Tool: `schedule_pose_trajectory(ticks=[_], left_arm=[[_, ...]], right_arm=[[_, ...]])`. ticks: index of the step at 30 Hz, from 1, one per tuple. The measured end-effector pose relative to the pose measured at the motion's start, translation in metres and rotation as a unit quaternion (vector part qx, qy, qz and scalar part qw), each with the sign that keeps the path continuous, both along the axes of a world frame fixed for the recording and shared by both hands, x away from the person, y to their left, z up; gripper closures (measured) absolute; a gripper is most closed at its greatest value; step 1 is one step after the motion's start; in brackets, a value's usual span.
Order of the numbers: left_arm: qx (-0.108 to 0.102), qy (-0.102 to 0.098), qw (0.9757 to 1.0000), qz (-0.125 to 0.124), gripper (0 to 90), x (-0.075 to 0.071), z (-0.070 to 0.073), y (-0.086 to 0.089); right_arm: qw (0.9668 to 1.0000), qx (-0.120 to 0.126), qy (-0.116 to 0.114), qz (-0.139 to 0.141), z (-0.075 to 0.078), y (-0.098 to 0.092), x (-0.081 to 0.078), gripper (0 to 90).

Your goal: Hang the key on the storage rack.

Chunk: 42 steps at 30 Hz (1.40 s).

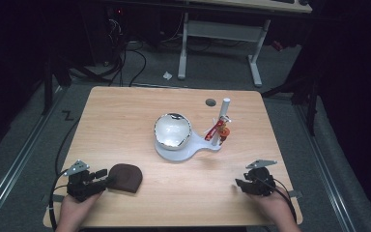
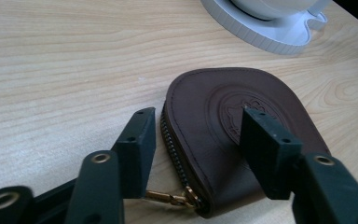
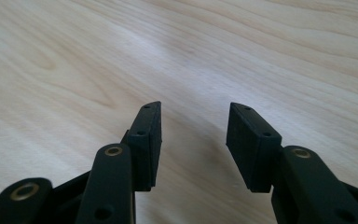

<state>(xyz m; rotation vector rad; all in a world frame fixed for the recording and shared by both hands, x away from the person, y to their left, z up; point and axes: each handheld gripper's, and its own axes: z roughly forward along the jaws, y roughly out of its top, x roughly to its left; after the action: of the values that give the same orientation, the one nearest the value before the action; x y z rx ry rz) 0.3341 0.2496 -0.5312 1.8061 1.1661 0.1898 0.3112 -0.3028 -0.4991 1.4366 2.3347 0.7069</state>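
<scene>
A brown leather coin pouch (image 1: 126, 177) lies flat on the wooden table (image 1: 125, 125) near the front left. In the left gripper view the pouch (image 2: 223, 140) shows an embossed round emblem, a zipper along its edge and a brass zip pull (image 2: 170, 198). My left gripper (image 1: 102, 178) is open, its jaws (image 2: 200, 140) standing either side of the pouch's zipper end without closing on it. At the front right my right gripper (image 1: 239, 184) is open over bare wood, nothing between its jaws (image 3: 193, 140).
A shiny round bowl (image 1: 173, 129) sits on a white base (image 1: 193, 147) at the table's middle. A white post (image 1: 221, 121) with a red and orange item (image 1: 219, 129) rises at its right. A dark round hole (image 1: 210, 102) marks the far edge.
</scene>
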Motion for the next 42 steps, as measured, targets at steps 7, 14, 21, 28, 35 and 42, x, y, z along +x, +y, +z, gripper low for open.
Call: schedule_pose_trajectory(ticks=[7, 14, 21, 28, 35, 42], left_arm=[[-0.001, 0.006, 1.0, -0.003, 58.9, -0.013, 0.003, -0.004], [0.009, 0.013, 0.9998, -0.013, 57.1, -0.034, 0.003, -0.013], [0.018, 0.009, 0.9993, -0.033, 64.8, -0.048, 0.006, -0.026], [0.022, 0.007, 0.9974, -0.068, 67.9, -0.05, 0.007, -0.042], [0.02, 0.005, 0.9958, -0.09, 67.0, -0.05, 0.007, -0.057], [0.004, -0.01, 0.9992, -0.039, 62.7, -0.048, 0.01, -0.035]], right_arm=[[0.9988, 0.031, -0.035, 0.012, -0.015, 0.017, -0.023, 56.1], [0.9975, 0.045, -0.053, 0.016, -0.012, 0.01, -0.04, 56.7], [0.9971, 0.049, -0.054, 0.019, -0.014, 0.007, -0.039, 56.9], [0.9974, 0.044, -0.053, 0.022, -0.015, 0.009, -0.038, 56.9], [0.9976, 0.042, -0.05, 0.022, -0.017, 0.011, -0.037, 56.9], [0.9977, 0.043, -0.049, 0.018, -0.017, 0.01, -0.038, 56.9]])
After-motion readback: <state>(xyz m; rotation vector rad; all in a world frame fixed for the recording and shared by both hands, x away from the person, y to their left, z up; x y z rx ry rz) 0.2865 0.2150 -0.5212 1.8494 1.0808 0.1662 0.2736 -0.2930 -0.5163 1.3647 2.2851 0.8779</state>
